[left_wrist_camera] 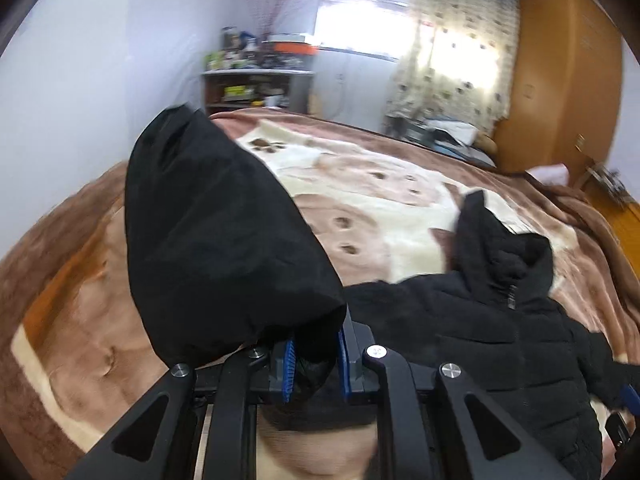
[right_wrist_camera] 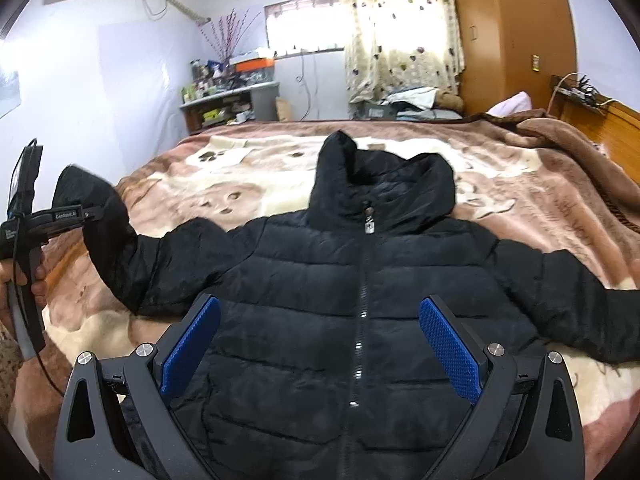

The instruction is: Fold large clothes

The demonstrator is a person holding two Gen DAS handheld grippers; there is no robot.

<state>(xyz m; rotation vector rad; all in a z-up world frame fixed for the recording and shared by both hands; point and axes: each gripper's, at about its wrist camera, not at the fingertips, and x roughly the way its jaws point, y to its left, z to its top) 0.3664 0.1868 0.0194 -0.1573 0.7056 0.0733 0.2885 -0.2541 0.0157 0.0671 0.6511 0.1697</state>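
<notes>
My left gripper (left_wrist_camera: pixel 316 364) is pinched on the cuff of the jacket's left-hand sleeve (left_wrist_camera: pixel 224 236); the black fabric bunches between the blue pads (left_wrist_camera: pixel 289 364) and stands up over them. In the right wrist view that gripper (right_wrist_camera: pixel 86 213) sits at the far left edge, my hand (right_wrist_camera: pixel 24 280) around its handle, the sleeve (right_wrist_camera: pixel 120 248) lifted off the bed and bent upward.

The jacket (right_wrist_camera: pixel 320 320) lies front up on the blanket (right_wrist_camera: pixel 224 184), zip (right_wrist_camera: pixel 362 312) closed. Its long axis runs near to far, hem toward me, hood (right_wrist_camera: pixel 384 188) pointing to the far side. The right-hand sleeve (right_wrist_camera: pixel 580 300) lies flat, stretched out to the right.

My right gripper (right_wrist_camera: pixel 320 352) hangs over the jacket's lower front with its jaws spread wide, nothing between them.

The blanket is brown and cream with paw prints and covers the whole bed. At the far left stands a shelf unit (right_wrist_camera: pixel 228 108) crowded with small items I can't make out, twigs (right_wrist_camera: pixel 228 36) rising above it. Right of that are a window (right_wrist_camera: pixel 304 24), a spotted curtain (right_wrist_camera: pixel 400 28), then a wooden wardrobe (right_wrist_camera: pixel 516 32).
</notes>
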